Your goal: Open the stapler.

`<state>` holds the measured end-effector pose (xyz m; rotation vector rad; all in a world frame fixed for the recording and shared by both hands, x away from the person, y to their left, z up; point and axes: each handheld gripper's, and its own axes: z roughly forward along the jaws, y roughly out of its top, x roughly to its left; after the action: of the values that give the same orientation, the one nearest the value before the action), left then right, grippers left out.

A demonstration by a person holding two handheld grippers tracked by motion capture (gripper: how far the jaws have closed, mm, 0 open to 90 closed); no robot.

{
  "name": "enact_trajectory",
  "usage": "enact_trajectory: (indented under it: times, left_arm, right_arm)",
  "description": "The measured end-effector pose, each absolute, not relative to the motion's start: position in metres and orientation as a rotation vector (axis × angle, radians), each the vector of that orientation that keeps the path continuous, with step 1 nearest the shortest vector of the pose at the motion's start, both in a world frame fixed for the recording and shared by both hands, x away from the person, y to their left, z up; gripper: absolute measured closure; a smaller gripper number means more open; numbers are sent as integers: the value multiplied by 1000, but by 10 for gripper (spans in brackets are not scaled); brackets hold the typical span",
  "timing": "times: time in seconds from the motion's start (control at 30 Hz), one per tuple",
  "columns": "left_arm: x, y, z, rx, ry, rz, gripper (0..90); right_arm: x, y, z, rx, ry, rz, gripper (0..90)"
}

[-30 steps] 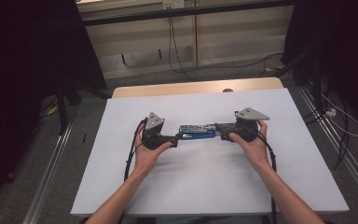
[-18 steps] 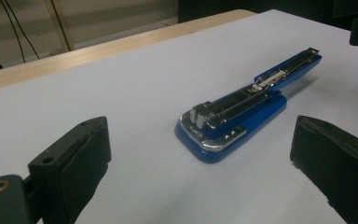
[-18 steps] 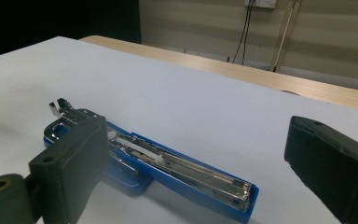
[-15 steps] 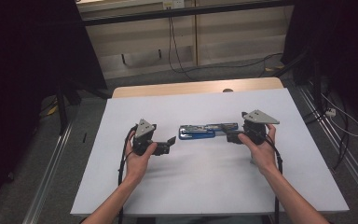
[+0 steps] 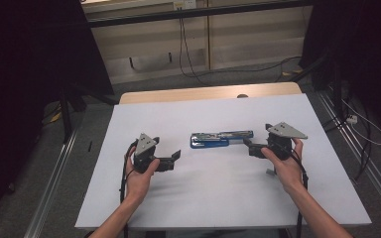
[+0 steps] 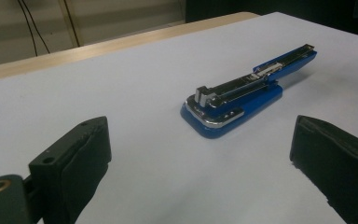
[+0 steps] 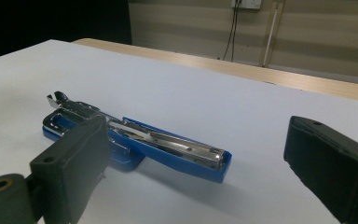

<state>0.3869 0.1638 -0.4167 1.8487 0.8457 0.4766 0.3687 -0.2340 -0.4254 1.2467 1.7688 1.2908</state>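
A blue stapler (image 5: 221, 139) with a chrome magazine on top lies flat on the white table (image 5: 213, 198), near its middle. My left gripper (image 5: 175, 157) is held to the stapler's left and a little nearer the person, open and empty. In the left gripper view the stapler (image 6: 247, 93) lies ahead, beyond the wide-apart jaws. My right gripper (image 5: 248, 145) sits just off the stapler's right end, also open. In the right gripper view the stapler (image 7: 168, 144) lies close ahead, partly behind the left jaw, untouched.
A bare wooden strip (image 5: 208, 93) runs along the table's far edge. Cables (image 5: 188, 64) trail on the floor beyond it, and more lie at the right (image 5: 362, 129). Metal rails run along both sides of the table. Dark curtains stand at left and right.
Both grippers have let go of the stapler's ends and drawn apart. The left went left and toward the person, the right went right. The stapler stays on the table.
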Motion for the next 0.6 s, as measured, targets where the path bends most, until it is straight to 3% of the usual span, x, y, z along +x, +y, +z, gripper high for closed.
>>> enact_trajectory:
  times: [0.6]
  left_arm:
    - [358, 193, -415, 1807, 860, 516, 49]
  right_arm:
    - [335, -258, -428, 1280, 1696, 1287, 65]
